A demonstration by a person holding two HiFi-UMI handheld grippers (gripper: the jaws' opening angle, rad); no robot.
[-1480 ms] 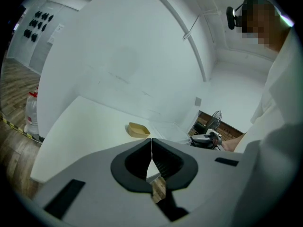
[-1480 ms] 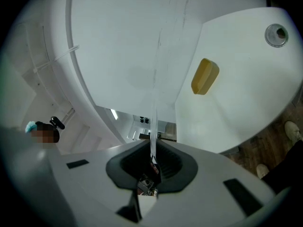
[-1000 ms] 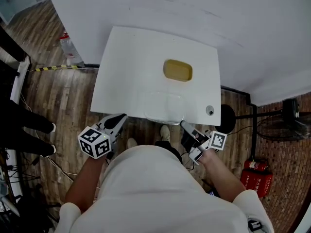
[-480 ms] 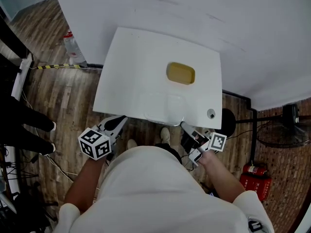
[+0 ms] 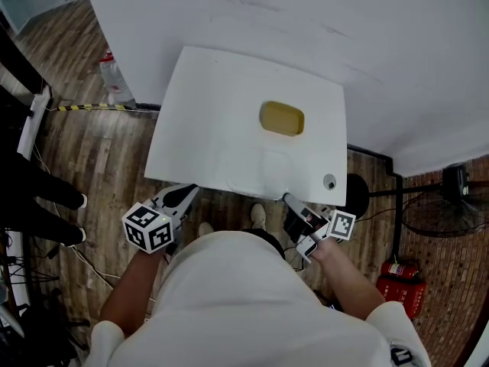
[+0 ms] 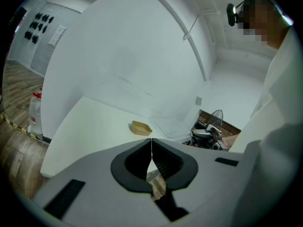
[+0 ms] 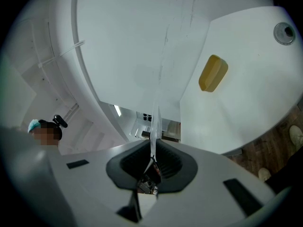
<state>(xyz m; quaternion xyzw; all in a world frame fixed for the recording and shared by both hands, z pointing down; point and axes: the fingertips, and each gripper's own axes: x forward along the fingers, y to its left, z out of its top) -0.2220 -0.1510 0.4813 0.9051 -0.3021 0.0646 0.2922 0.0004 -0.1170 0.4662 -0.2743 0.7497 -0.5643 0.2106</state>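
A white table (image 5: pixel 206 113) stands against a white wall. A shallow yellow dish (image 5: pixel 281 118) (image 6: pixel 141 127) (image 7: pixel 212 73) lies on it toward the back. A clear plastic tray (image 5: pixel 263 167) (image 6: pixel 173 126) rests at the table's front edge. My right gripper (image 5: pixel 289 198) (image 7: pixel 153 145) is at that front edge, shut on the tray's thin clear rim (image 7: pixel 158 79), which runs edge-on up from between the jaws. My left gripper (image 5: pixel 187 192) (image 6: pixel 151 143) hangs just below the front edge further left, shut and holding nothing.
A small round metal fitting (image 5: pixel 329 181) (image 7: pixel 284 33) sits in the table's front right corner. A water bottle (image 5: pixel 109 71) (image 6: pixel 34 115) stands on the wooden floor at the left. A fan (image 5: pixel 454 182) and a red extinguisher (image 5: pixel 399 270) are at the right. A person's legs (image 5: pixel 38 197) are at far left.
The views have shifted slightly, so the table sits a little differently in them. Both grippers keep their places at the front edge and stay shut.
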